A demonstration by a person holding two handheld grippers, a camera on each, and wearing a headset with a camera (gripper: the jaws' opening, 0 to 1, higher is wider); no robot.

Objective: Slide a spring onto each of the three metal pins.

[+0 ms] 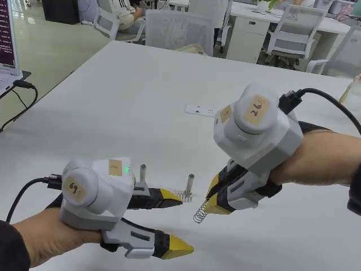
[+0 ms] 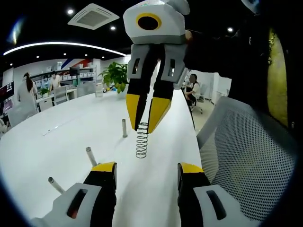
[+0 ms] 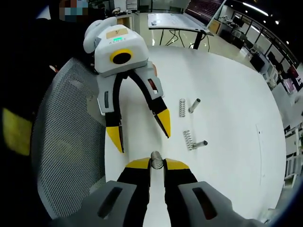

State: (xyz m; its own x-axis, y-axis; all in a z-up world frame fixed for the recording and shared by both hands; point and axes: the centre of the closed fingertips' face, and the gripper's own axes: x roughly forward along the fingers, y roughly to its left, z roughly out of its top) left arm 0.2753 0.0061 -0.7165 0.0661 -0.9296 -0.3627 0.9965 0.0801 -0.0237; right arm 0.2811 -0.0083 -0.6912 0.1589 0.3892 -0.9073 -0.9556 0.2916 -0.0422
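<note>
while the right gripper (image 2: pixel 144 124) pinches a spring (image 2: pixel 141 142) by one end, the left gripper (image 2: pixel 147 168) gapes wide

Open-plan office. Big white table (image 1: pixel 130 96) had mesh-back swivel chairs (image 1: pixel 179 31) round it, w/ more of the same at the next desks. A laptop (image 1: pixel 7 51) sat on a side desk at left, its cable (image 1: pixel 25 93) hanging off the edge. A white drawer unit (image 1: pixel 248 36) stood under the far desk, and a person (image 1: pixel 125 11) sat nearby. Floor (image 1: pixel 51 51) was pale and glossy. In the left gripper view there were a ceiling AC vent (image 2: pixel 93 18), recessed spots (image 2: pixel 70 11), a curved strip light (image 2: pixel 61 46), a potted plant (image 2: pixel 115 75) at the table's far end, and people (image 2: pixel 26 92) among desks in the bkgd. The right gripper view had another long white desk (image 3: pixel 175 21) on dark legs, w/ further rows beyond.
</note>
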